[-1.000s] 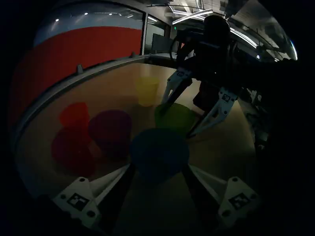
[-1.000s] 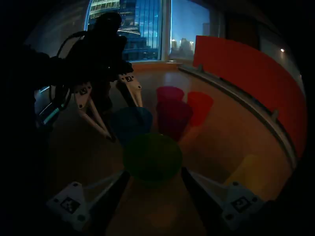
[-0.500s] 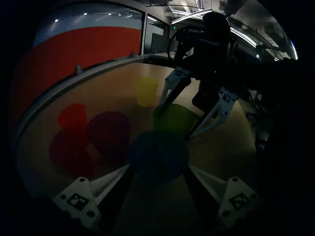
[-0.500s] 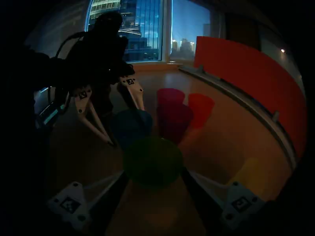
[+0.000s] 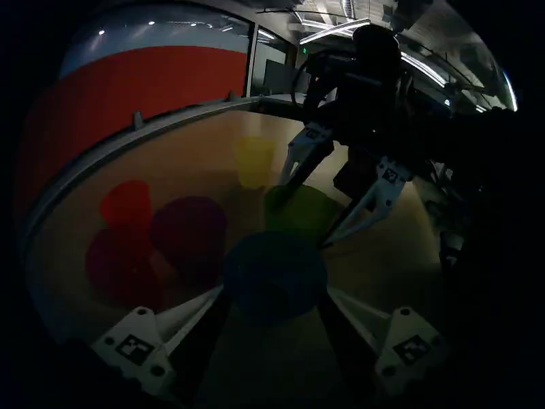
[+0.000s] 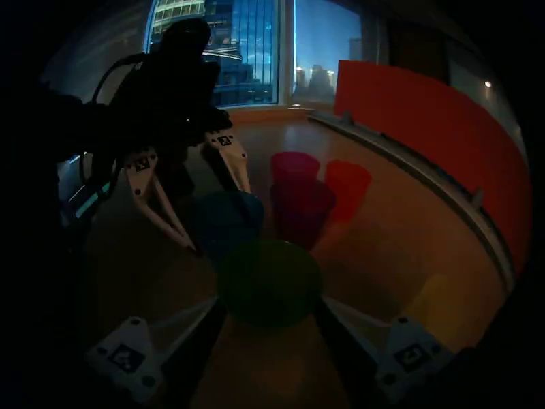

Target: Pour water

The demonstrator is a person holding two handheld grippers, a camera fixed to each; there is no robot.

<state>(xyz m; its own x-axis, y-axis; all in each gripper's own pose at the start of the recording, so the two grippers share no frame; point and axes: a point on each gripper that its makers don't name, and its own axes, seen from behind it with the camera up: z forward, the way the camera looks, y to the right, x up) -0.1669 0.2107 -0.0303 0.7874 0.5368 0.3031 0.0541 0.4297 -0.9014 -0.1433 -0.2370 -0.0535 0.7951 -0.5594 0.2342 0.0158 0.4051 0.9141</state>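
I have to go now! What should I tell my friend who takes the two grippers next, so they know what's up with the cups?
Left gripper: fingers on either side of the blue cup; too dark to tell if they squeeze it.
Right gripper: the same around the green cup.
Both cups stand upright, close together, on the wooden table. A purple cup, red cup and yellow cup stand nearby.
Done: both cups lined up. No pouring yet.
Left: probably grip, lift one cup, tip it into the other.

The left gripper [image 5: 274,290] and right gripper [image 6: 269,300] face each other, low and level, jaws wide apart, grip unclear.
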